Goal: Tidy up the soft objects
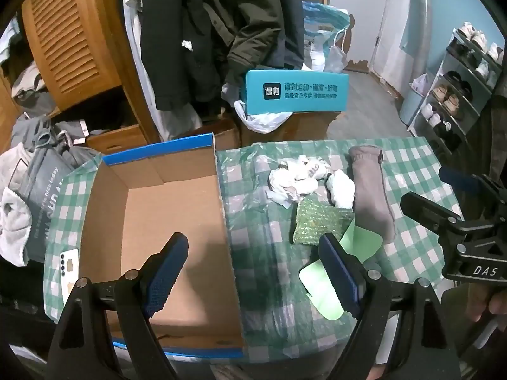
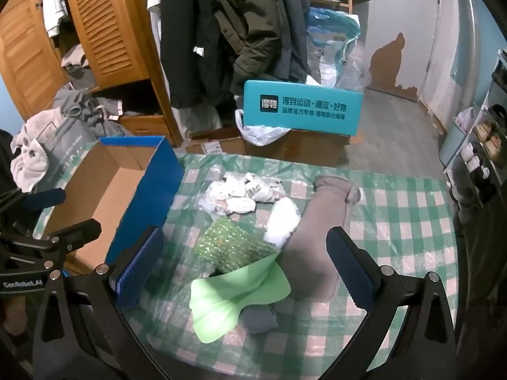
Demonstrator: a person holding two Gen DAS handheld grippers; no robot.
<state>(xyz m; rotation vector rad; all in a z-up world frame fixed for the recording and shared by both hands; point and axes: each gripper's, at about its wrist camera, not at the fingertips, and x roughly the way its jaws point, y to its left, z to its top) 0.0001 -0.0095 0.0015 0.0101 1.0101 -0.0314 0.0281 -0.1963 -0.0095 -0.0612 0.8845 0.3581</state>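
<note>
A pale green sheet (image 2: 237, 294) lies on the checked table (image 2: 396, 221), between the gaping, empty jaws of the right hand-held gripper (image 2: 247, 272). A grey sock (image 2: 317, 240) touches it. The left hand-held gripper (image 1: 253, 272), wide open too, straddles the cardboard box's (image 1: 177, 209) wall.

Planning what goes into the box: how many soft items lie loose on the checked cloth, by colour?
White crumpled pieces: cannot tell, a heap
Grey sock: 1
Small dark grey piece: 1
Green sequined cloth: 1
Pale green sheet: 1
Total: 4 plus the white heap
</note>
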